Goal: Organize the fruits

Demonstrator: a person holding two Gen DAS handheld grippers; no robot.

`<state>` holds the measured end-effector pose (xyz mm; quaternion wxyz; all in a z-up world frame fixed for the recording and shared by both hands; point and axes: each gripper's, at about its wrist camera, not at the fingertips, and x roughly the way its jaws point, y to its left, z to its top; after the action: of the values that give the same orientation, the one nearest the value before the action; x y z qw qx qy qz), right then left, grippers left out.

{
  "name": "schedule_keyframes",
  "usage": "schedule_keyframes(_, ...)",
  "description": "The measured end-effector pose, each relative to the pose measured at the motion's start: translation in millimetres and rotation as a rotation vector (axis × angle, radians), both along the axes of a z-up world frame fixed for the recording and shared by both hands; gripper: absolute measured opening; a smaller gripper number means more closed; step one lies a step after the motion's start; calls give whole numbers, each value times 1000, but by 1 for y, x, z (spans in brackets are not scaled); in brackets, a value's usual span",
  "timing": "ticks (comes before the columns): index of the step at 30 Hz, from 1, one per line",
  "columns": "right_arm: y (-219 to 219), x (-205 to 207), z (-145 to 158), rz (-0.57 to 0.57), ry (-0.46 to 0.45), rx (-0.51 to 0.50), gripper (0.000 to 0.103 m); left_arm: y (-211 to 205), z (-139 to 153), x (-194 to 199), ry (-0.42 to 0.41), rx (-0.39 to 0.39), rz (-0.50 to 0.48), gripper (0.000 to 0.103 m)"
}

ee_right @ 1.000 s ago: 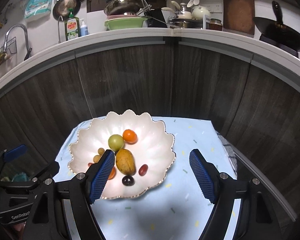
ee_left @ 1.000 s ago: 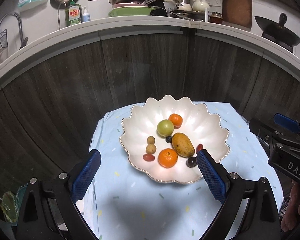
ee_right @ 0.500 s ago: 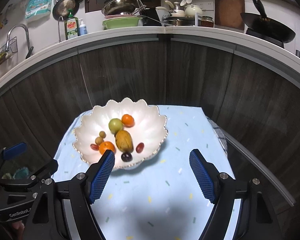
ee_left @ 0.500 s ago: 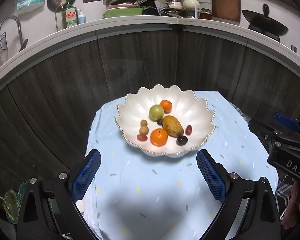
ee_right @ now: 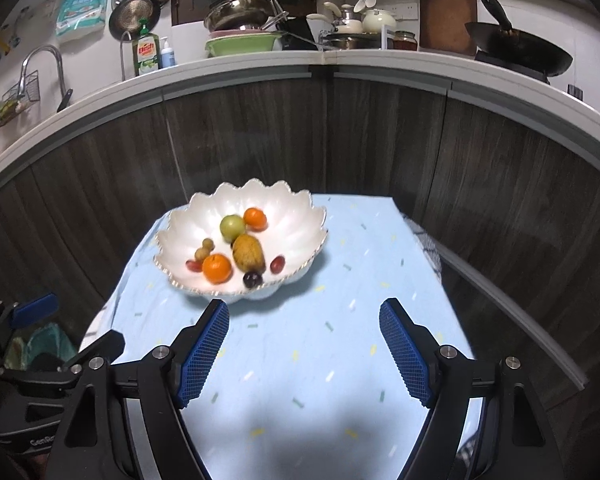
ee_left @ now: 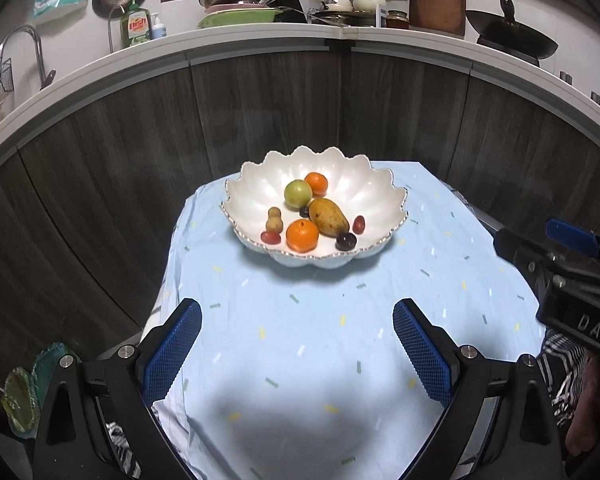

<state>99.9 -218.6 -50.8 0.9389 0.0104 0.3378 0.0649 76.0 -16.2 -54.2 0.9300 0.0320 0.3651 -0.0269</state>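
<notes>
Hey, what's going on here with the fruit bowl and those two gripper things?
A person holds a hand-held gripper in each hand above a blue tablecloth. The left hand-held gripper and the right hand-held gripper are both open and empty, short of the white scalloped bowl. All the fruit sits in the bowl: two oranges, a green fruit, a mango and several small pieces. Nothing is being gripped.

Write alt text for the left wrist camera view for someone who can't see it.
A white scalloped bowl holding a mango, two oranges, a green fruit and small dark and red fruits sits on a blue tablecloth. The open left gripper hovers empty in front of it, with the right gripper at the right edge.
</notes>
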Motion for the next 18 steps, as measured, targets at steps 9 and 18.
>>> schedule_keyframes(9, 3, -20, -15, 17, 33, -7, 84, 8, -6, -25, -5, -2, 24, 102)
schedule_keyframes(18, 1, -30, -11, -4, 15, -4, 84, 10, 0, -36, -35, 7, 38, 103)
